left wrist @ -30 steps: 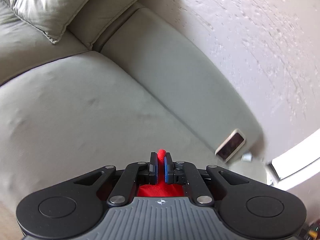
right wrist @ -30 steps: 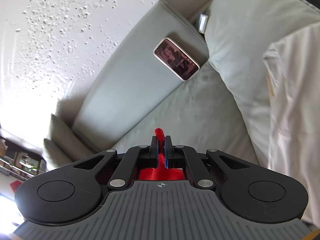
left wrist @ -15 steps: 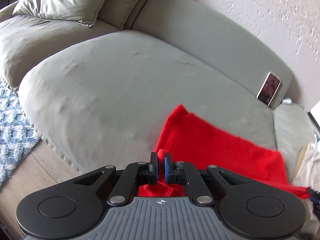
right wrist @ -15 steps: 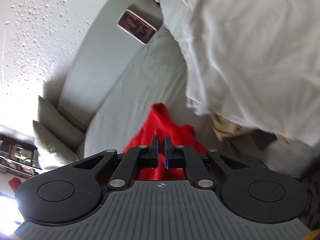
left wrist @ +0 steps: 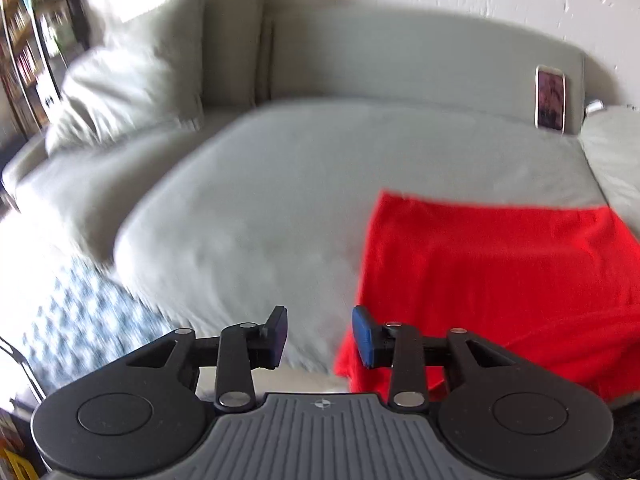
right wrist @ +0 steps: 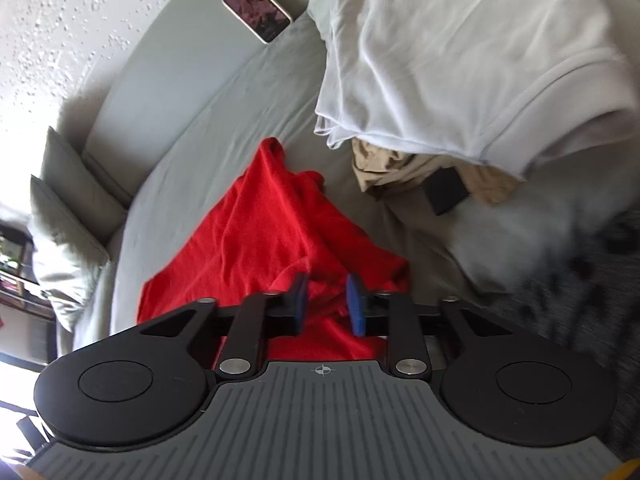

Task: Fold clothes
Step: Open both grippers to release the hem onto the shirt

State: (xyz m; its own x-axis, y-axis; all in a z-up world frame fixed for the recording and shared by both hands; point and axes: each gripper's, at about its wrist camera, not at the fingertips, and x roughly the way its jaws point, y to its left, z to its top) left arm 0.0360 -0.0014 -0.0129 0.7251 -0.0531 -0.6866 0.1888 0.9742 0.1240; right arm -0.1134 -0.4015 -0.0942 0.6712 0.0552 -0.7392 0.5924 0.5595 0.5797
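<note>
Left wrist view
Left claw: the left gripper (left wrist: 320, 334) has its jaws spread apart and holds nothing.
Garment: a red cloth (left wrist: 500, 272) lies spread on the sofa seat (left wrist: 260, 208), to the right of the claw, with its near edge draped over the seat's front.
Room: past the cloth a phone (left wrist: 550, 99) leans against the sofa back; a grey cushion (left wrist: 128, 96) sits at the far left end of the sofa; a blue patterned rug (left wrist: 80, 336) lies on the floor in front. The picture is blurred.

Right wrist view
Right claw: the right gripper (right wrist: 328, 304) is also spread apart and empty, hovering just over the near edge of the red cloth (right wrist: 264, 240).
Garment: here the cloth looks rumpled, with ridges running toward its far corner.
Pile: right of the cloth, a white garment (right wrist: 452, 48) lies over a tan one (right wrist: 400, 168).
Phone: the phone (right wrist: 257, 9) is beyond the cloth, against the sofa back.

Progress
Done: by my reading, the cloth is laid out and let go.
Left: smoothing, every fold, and the rest of the pile.
</note>
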